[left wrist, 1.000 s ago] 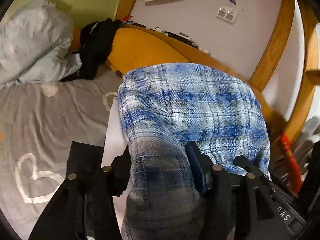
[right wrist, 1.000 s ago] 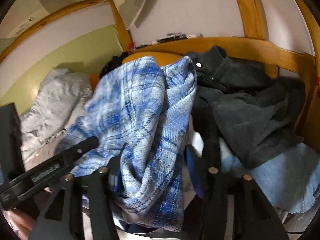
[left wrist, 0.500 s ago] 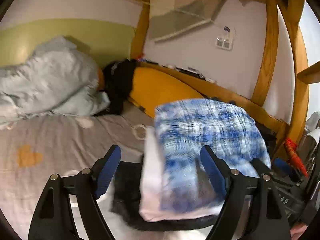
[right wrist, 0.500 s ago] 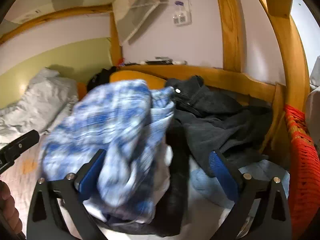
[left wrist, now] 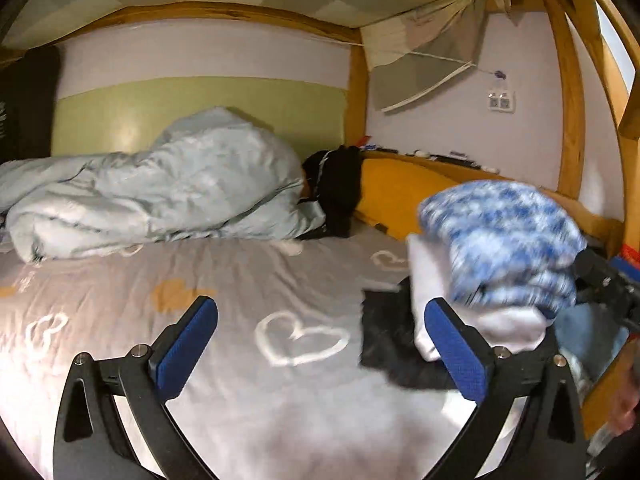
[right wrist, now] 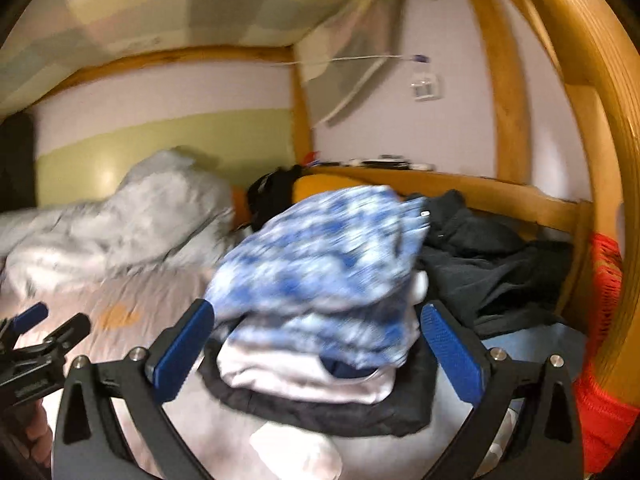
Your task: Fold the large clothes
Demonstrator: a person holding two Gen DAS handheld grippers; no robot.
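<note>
A folded blue plaid shirt (left wrist: 504, 240) lies on top of a stack with a white garment (left wrist: 436, 276) and a black garment (left wrist: 384, 340) under it, at the right of the bed. The same stack shows in the right wrist view: plaid shirt (right wrist: 320, 264), white garment (right wrist: 304, 372), black garment (right wrist: 320, 412). My left gripper (left wrist: 320, 348) is open and empty, back from the stack, over the grey heart-print sheet (left wrist: 200, 280). My right gripper (right wrist: 316, 340) is open and empty, just in front of the stack.
A pale blue duvet (left wrist: 160, 192) is bunched along the back wall. A yellow pillow (left wrist: 396, 192) and a black item (left wrist: 336, 184) lie at the head. Dark unfolded clothes (right wrist: 492, 264) and jeans (right wrist: 540, 344) lie by the wooden bed rail (right wrist: 520, 200). A red net (right wrist: 604, 320) hangs at right.
Both grippers let go of the plaid shirt, opened wide and pulled back. The shirt now rests on the stack. The left gripper swung to the left.
</note>
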